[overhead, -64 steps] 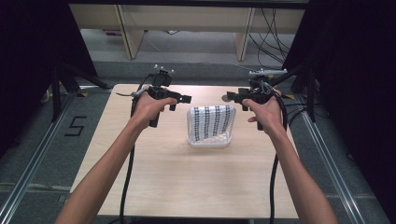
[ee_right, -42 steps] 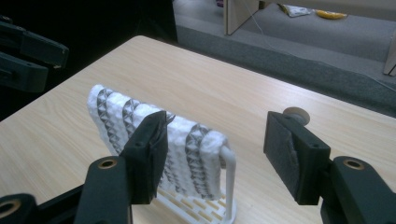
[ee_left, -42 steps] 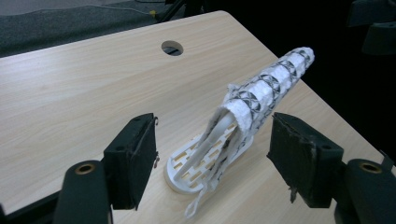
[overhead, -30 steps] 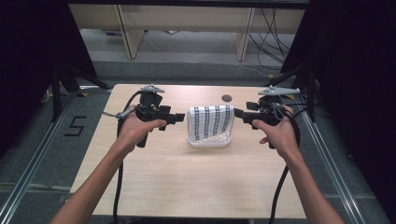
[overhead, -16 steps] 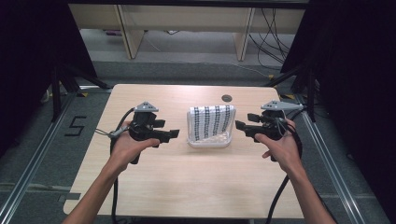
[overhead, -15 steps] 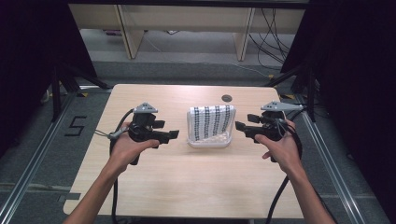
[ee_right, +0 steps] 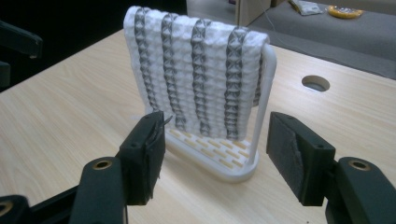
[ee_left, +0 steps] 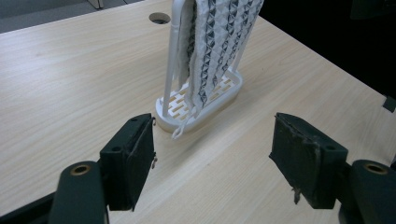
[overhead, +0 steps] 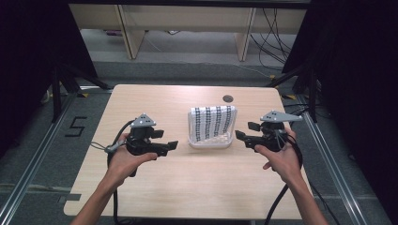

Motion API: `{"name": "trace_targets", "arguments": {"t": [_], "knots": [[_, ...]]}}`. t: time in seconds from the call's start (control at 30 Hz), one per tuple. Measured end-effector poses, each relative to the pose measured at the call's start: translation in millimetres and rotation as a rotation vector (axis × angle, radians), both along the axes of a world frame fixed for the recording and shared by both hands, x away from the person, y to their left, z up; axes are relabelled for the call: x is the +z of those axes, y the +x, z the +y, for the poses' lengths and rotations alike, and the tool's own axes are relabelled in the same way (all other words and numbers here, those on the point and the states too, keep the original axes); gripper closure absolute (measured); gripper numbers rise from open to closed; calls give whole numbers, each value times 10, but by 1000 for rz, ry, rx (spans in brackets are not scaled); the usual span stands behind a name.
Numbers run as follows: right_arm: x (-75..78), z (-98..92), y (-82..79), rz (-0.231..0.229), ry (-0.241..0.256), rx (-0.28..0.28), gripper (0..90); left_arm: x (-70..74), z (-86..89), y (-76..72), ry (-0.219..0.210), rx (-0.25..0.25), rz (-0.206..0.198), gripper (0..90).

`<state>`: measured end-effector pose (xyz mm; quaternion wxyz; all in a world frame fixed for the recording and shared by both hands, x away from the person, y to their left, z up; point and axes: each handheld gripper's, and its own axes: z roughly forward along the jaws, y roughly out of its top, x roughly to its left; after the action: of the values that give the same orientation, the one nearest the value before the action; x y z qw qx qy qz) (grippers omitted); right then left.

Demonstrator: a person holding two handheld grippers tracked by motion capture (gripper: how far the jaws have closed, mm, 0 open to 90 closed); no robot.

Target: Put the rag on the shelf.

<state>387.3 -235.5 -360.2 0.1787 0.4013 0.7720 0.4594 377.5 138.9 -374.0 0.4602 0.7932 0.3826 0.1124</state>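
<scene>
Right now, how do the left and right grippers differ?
The left gripper sits at the rack's left end and points right; the right gripper sits at its right end and points left. The right gripper is farther up the table. Both have open jaws and hold nothing.

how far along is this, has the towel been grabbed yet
Not yet. The patterned towel hangs over the white rack, untouched. The left tool and right tool flank the rack with jaws open, holding nothing. Closing in, gripping the towel and lifting it off all look left to do.

A black "5" point(overhead: 75, 126) on the floor left of the table point(overhead: 141, 103)
</scene>
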Motion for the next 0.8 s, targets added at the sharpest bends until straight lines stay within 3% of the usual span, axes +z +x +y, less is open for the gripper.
{"name": "trace_targets", "arguments": {"t": [0.03,0.07,0.1,0.13,0.2,0.23,0.27,0.3,0.33,0.37,0.43,0.5,0.53,0.57,0.6,0.63,0.67,0.7,0.73,0.77,0.8], "knots": [[-9,-5,-12,-5,-15,0,386,-14,-17,-20,-11,14,0,292],[-18,2,-33,17,-5,-5,386,-16,-4,-27,11,-1,2,291],[-33,3,-44,22,1,-2,386,-27,-14,-35,1,2,-1,292],[-53,-3,-36,-4,-5,4,385,-33,-9,-51,13,-2,1,291],[-73,0,-71,14,3,0,384,-62,-24,-73,-11,0,-3,289],[-84,-12,-64,-4,-7,14,381,-65,-7,-81,9,-16,-4,283],[-90,-11,-84,11,0,12,377,-79,-27,-102,-7,5,-9,277],[-93,-1,-109,33,13,2,369,-83,-15,-107,4,-7,-7,271],[-113,-10,-93,-2,8,17,351,-98,-7,-114,12,-22,-9,270],[-110,1,-133,44,21,6,338,-113,-21,-129,-1,-9,-9,268],[-138,-11,-136,3,12,19,327,-130,-6,-148,22,-21,-11,259],[-141,-6,-180,34,26,18,319,-158,-18,-170,8,-10,-10,257],[-153,-15,-180,13,14,26,315,-165,-2,-176,25,-24,-11,257],[-164,-1,-203,29,29,24,312,-184,-19,-191,1,-8,-10,256],[-169,-18,-204,11,8,33,309,-187,2,-193,24,-29,-11,256],[-186,-5,-221,5,24,25,304,-200,-4,-206,15,-23,-11,255],[-177,-8,-247,34,16,25,303,-213,-11,-216,5,-18,-10,255],[-195,-20,-244,2,5,35,302,-221,5,-223,22,-34,-10,253],[-202,-19,-266,8,9,30,299,-237,-9,-238,2,-23,-6,252],[-211,-14,-288,24,17,32,298,-241,-7,-242,8,-24,-8,251],[-221,-18,-284,6,13,40,297,-250,8,-255,29,-30,-11,251]]}}
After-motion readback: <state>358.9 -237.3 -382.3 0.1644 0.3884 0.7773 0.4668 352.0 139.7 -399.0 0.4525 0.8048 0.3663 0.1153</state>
